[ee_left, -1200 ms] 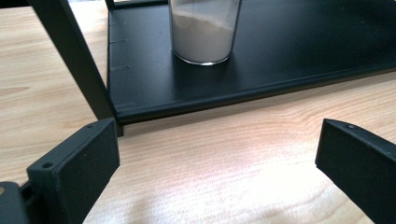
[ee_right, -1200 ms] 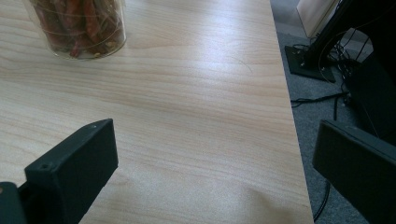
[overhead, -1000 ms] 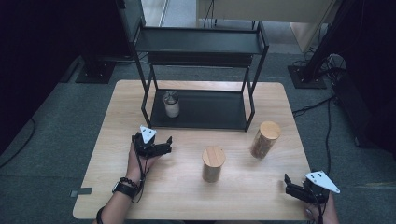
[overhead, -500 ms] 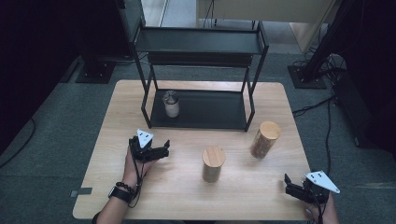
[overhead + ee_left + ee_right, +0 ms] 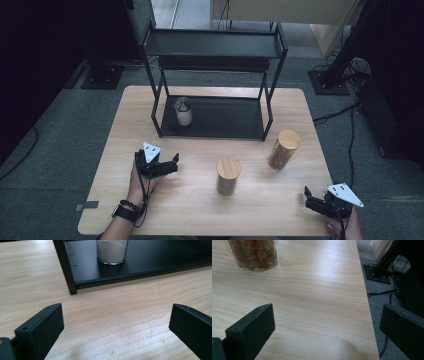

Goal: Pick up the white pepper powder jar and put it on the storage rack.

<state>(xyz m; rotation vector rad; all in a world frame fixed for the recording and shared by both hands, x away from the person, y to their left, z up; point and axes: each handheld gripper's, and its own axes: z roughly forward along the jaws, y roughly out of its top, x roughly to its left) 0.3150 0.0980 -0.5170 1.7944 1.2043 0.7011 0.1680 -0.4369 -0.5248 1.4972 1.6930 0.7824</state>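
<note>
Wooden table (image 5: 195, 210) is carrying both grippers — the left gripper (image 5: 159, 166) is hovering near its left edge, jaws spread wide, facing the white-powder jar (image 5: 112, 251) sitting on the rack's (image 5: 220, 117) bottom shelf; the right gripper (image 5: 320, 202) is waiting, jaws parted, at the near right corner.

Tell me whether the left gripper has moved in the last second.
Yes. The left gripper has drawn back toward the person, away from the black shelf.
</note>
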